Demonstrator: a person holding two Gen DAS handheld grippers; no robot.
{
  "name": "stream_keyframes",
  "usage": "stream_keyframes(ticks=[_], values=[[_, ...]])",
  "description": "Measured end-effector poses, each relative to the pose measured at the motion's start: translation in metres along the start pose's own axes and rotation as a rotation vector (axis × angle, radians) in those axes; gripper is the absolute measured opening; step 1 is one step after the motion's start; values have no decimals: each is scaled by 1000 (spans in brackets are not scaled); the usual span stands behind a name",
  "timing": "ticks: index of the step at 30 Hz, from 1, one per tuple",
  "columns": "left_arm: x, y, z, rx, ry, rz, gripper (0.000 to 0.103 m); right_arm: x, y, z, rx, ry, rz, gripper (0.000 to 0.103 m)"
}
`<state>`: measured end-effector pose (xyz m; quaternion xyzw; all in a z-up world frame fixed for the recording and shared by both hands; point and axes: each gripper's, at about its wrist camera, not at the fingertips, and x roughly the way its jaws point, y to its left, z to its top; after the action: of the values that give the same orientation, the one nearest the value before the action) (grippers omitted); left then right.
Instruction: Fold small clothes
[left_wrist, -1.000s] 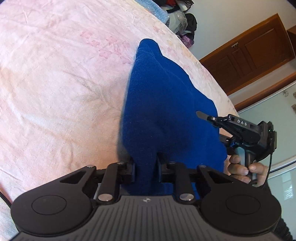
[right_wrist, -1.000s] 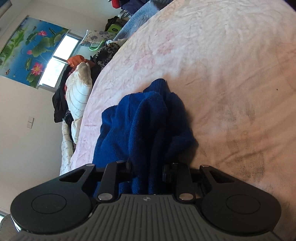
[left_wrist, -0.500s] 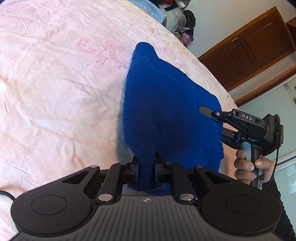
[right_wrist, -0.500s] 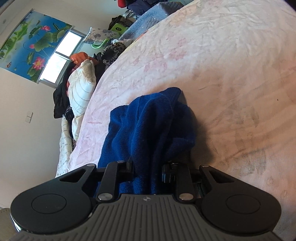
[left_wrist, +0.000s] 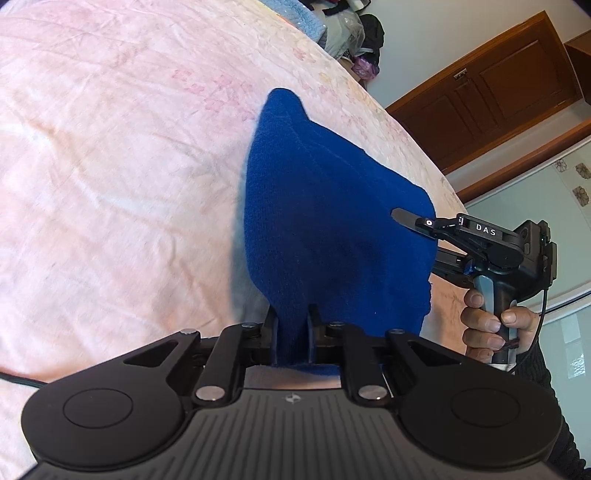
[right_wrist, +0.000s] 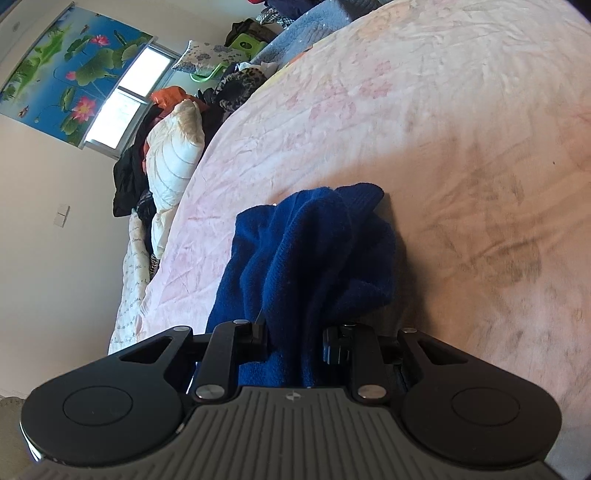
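Note:
A dark blue knit garment (left_wrist: 325, 221) hangs stretched between both grippers above a pink floral bedsheet (left_wrist: 110, 166). My left gripper (left_wrist: 292, 328) is shut on its near edge. My right gripper (right_wrist: 295, 332) is shut on a bunched part of the same garment (right_wrist: 314, 251), whose folds droop toward the sheet. In the left wrist view the right gripper (left_wrist: 406, 216) holds the garment's right edge, with the person's hand on its handle.
The bedsheet (right_wrist: 443, 147) fills most of both views. A pile of clothes and a white pillow (right_wrist: 173, 147) lies along the bed's far edge. A wooden door (left_wrist: 498, 85) stands beyond the bed.
Both grippers have lifted and pulled back a little with the garment, which now spreads flatter in the left view and hangs further from the right camera.

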<state>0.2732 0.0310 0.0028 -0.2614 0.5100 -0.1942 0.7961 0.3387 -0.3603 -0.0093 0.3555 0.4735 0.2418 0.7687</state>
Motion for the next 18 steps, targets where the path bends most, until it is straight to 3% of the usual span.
stream_keyframes(ticks=[5,8,11,12,18], values=[[-12,15,-8,0,9,26,11,-10,1,-17,-11,2,18,27],[-13,21,-10,-15,-2,-11,11,-16,-8,-13,5,-59,4,29],[-18,32,-15,-75,-59,-46,11,-29,-19,-6,17,-182,-100,47],[-18,36,-17,-98,-65,-58,12,-33,-23,-6,35,-202,-120,60],[-2,46,-25,-172,-61,-101,12,-52,-28,-34,53,-109,-33,63]])
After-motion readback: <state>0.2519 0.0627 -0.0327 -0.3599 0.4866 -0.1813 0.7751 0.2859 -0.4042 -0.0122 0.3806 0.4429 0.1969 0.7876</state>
